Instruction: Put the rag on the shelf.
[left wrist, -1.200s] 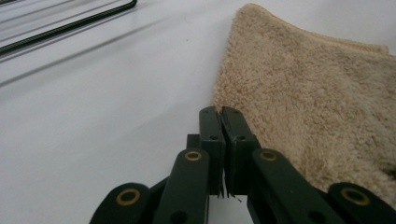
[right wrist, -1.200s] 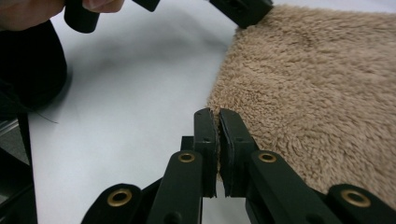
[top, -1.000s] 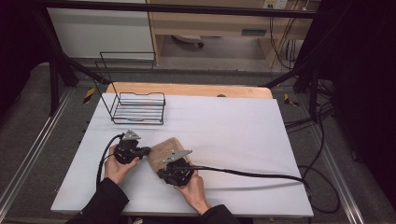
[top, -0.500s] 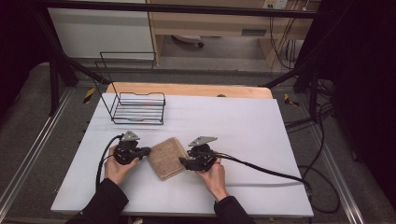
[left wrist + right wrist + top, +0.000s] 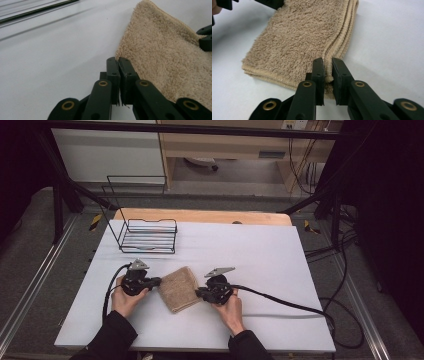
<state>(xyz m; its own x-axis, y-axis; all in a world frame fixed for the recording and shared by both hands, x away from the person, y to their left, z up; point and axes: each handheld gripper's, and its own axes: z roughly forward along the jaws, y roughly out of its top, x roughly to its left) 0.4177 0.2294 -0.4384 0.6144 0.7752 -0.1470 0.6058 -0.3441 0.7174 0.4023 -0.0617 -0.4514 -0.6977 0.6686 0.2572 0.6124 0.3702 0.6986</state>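
Jaws on the right gripper (image 5: 325,71) have just been closing, and now they pinch the stacked hems of the folded towel (image 5: 304,40) between them. A second ago this gripper sat over the near part of the towel; half a second ago it had swung out to the towel's right side, and now it has nosed back in to bite that edge. Over on the other side, the left gripper (image 5: 118,70) has not budged: its jaws are pressed together right at the towel's near corner (whether a sliver of cloth is caught between them I cannot tell, the pads meet just where the pile begins).

From the high view the towel (image 5: 179,287) lies flat on the white table (image 5: 260,255), squarely between the two grippers, left gripper (image 5: 155,282) at one edge, right gripper (image 5: 200,293) at the other. The wire basket (image 5: 149,236) stands well apart at the far left of the table.

So what does it mean? With the right side now gripped, the towel looks ready to be lifted or folded again; my guess is the regrasp was the point of that little sideways trip.
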